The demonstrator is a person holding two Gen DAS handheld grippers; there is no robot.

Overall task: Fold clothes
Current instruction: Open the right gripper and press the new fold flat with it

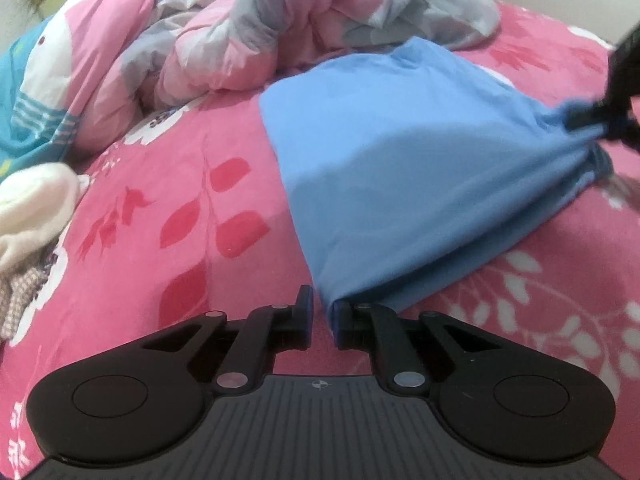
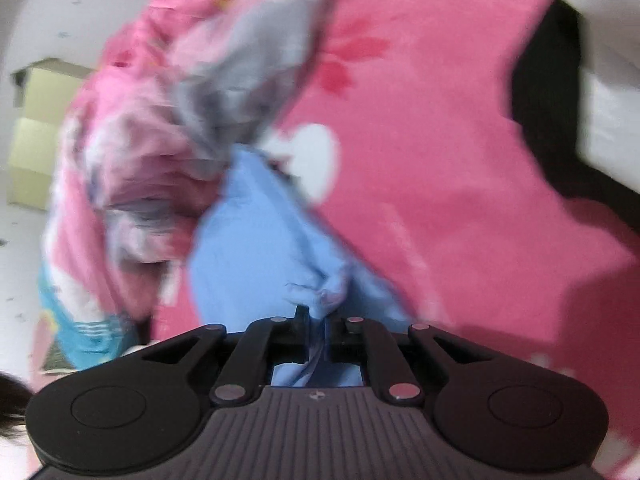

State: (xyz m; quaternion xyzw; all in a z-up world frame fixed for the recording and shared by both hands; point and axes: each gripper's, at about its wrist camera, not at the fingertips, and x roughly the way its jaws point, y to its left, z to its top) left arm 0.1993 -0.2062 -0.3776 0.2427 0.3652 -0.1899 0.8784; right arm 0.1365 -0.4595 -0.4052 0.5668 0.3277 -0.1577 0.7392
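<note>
A light blue cloth (image 1: 400, 160) lies partly lifted over the pink flowered bed sheet (image 1: 160, 240). Its near corner sits between the tips of my left gripper (image 1: 324, 316), whose jaws stand narrow and pinch it. The cloth's far right end is bunched in my right gripper (image 1: 592, 116), stretching the fabric between the two. In the blurred right wrist view the right gripper (image 2: 317, 332) is shut on a gathered wad of the blue cloth (image 2: 248, 260), with fabric running back between the fingers.
A crumpled pink and grey duvet (image 1: 240, 40) is piled at the back of the bed. A teal garment (image 1: 24, 112) and a cream garment (image 1: 32, 204) lie at the left. A pale yellow box (image 2: 36, 140) stands on the floor beside the bed.
</note>
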